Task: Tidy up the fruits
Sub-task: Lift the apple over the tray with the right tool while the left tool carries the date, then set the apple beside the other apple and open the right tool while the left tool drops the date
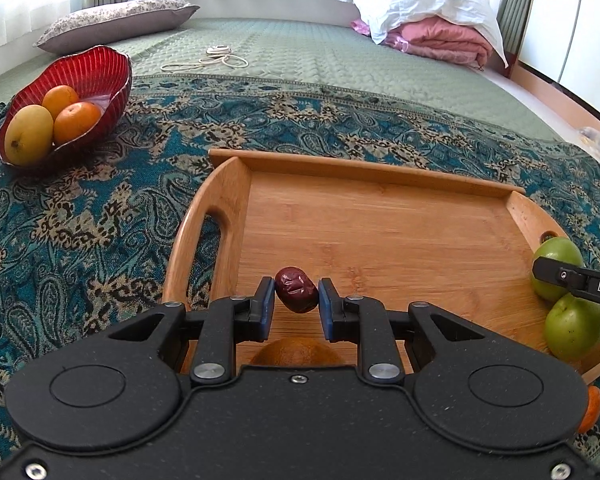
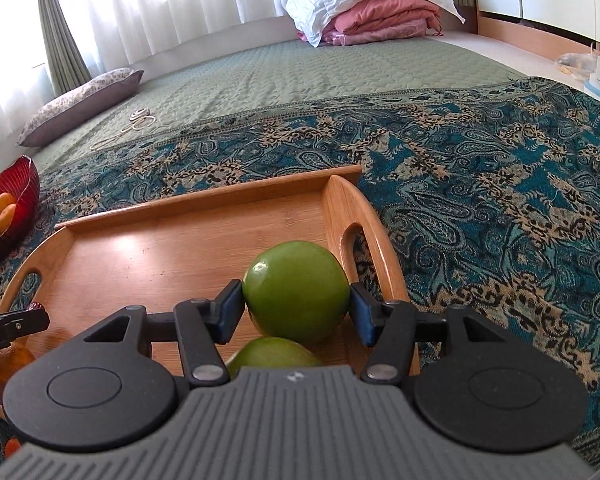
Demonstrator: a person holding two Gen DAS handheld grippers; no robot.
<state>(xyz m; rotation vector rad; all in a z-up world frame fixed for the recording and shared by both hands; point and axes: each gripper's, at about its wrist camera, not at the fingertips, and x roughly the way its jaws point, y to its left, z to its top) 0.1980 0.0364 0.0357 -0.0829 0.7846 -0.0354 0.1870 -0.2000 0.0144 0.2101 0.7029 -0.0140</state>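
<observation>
a bed with a green quilted cover [image 1: 300, 52] fills the room, and a teal paisley cloth [image 1: 80, 216] is spread across its near part. on the cloth sits a wooden tray [image 1: 380, 216] with cut-out handles. the left gripper [image 1: 297, 294] pinches a wrinkled dark red date [image 1: 296, 289] between its blue pads, above the tray's near edge, with a brown fruit [image 1: 296, 354] partly hidden just beneath it. the right gripper [image 2: 296, 306] squeezes a green apple [image 2: 296, 290] at the tray's right end, beside the handle; a second green apple [image 2: 274, 354] lies just below it toward six o'clock. at ten o'clock from the tray, well apart, a red glass bowl [image 1: 96, 68] holds a mango [image 1: 29, 134] and two oranges [image 1: 77, 122]. a pillow [image 1: 116, 20] lies at eleven o'clock, folded pink bedding [image 1: 444, 40] at one o'clock.
</observation>
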